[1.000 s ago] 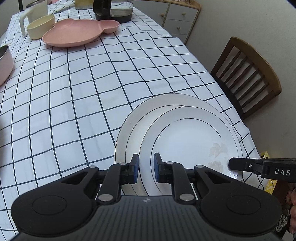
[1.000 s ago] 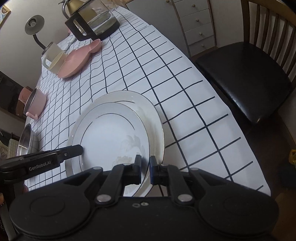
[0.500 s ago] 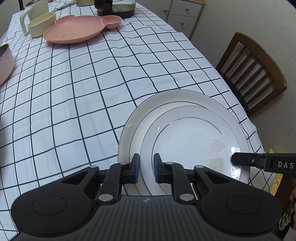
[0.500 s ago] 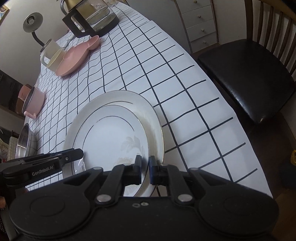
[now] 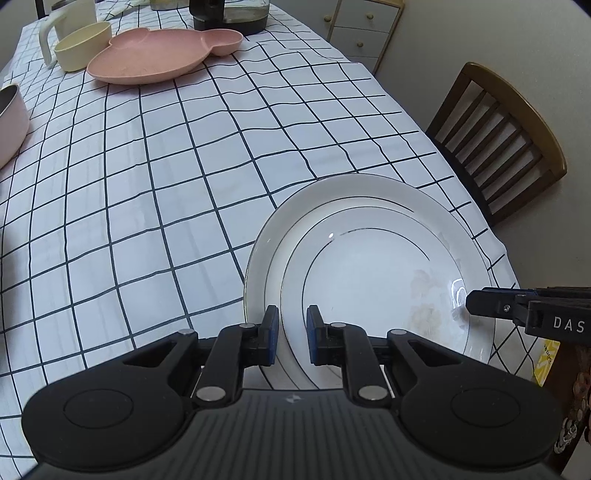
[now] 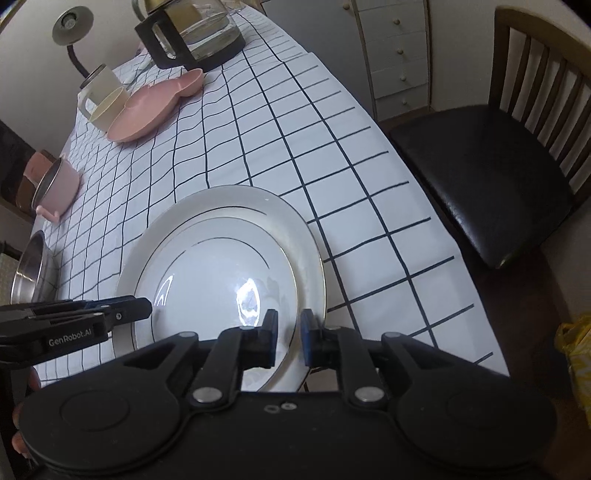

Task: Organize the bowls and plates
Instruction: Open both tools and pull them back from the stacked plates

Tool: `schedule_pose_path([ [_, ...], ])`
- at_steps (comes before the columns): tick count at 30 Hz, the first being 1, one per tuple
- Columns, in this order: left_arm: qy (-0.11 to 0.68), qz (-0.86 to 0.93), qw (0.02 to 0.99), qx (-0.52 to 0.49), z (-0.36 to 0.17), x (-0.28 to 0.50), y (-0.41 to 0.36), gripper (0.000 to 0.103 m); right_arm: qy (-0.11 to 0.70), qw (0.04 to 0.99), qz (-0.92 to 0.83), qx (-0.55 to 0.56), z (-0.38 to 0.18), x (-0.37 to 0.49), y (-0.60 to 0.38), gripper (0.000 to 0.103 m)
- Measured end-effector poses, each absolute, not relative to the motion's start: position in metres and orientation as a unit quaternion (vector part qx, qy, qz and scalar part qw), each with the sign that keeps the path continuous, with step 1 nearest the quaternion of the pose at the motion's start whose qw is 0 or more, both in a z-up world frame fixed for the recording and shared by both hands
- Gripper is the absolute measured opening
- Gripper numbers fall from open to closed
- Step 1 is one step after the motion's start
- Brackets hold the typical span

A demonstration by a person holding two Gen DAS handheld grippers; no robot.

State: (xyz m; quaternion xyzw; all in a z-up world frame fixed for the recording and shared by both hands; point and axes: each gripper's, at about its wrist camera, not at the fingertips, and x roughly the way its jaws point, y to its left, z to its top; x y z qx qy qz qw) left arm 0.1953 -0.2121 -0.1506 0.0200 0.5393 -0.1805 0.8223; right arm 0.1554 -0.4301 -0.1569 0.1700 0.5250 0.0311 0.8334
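A small white plate [image 5: 369, 288] with a thin dark ring lies on a larger white plate [image 5: 332, 192] at the near right corner of the checked tablecloth [image 5: 147, 184]. My left gripper [image 5: 291, 334] straddles the small plate's near left rim; a gap shows on each side of the rim. My right gripper [image 6: 289, 334] straddles the same plate's [image 6: 221, 280] right rim above the large plate [image 6: 229, 195]. Its jaws are opening, and the pads stand off the rim. Each gripper's tip also shows in the other view, the right gripper [image 5: 476, 301] and the left gripper [image 6: 144, 308].
At the far end stand a pink divided plate [image 5: 155, 55], a cream bowl [image 5: 83, 46], a white jug [image 5: 70, 14] and a glass coffee pot [image 5: 229, 14]. A pink pot [image 6: 55, 184] and a steel bowl [image 6: 31, 269] sit left. A wooden chair [image 5: 506, 136] stands beside the table's right edge.
The right gripper's jaws have spread apart from the small plate's rim. The small plate now sits more centred on the large one. The left gripper's jaws look unchanged.
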Motion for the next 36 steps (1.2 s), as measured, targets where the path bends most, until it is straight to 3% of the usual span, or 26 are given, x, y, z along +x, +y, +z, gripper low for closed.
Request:
schedule_pose_path([
  [4, 0.529, -0.184, 0.828, 0.023, -0.143, 0.188, -0.206, 0.015, 0.520, 0.840, 0.028, 0.150, -0.149, 0.150, -0.422, 0.025],
  [26, 0.427, -0.195, 0.883, 0.012, -0.061, 0.122, -0.137, 0.016, 0.412, 0.906, 0.063, 0.078, -0.064, 0.097, -0.347, 0.049],
  [29, 0.411, -0.190, 0.891, 0.007, -0.049, 0.116, -0.121, 0.024, 0.395, 0.913, 0.077, 0.071, -0.050, 0.093, -0.330, 0.056],
  [34, 0.387, -0.177, 0.905, -0.003, -0.032, 0.112, -0.097, 0.051, 0.384, 0.915, 0.098, 0.081, -0.032, 0.094, -0.307, 0.064],
  [36, 0.377, -0.172, 0.910, -0.003, -0.026, 0.113, -0.089, 0.054, 0.380, 0.915, 0.103, 0.083, -0.027, 0.096, -0.298, 0.066],
])
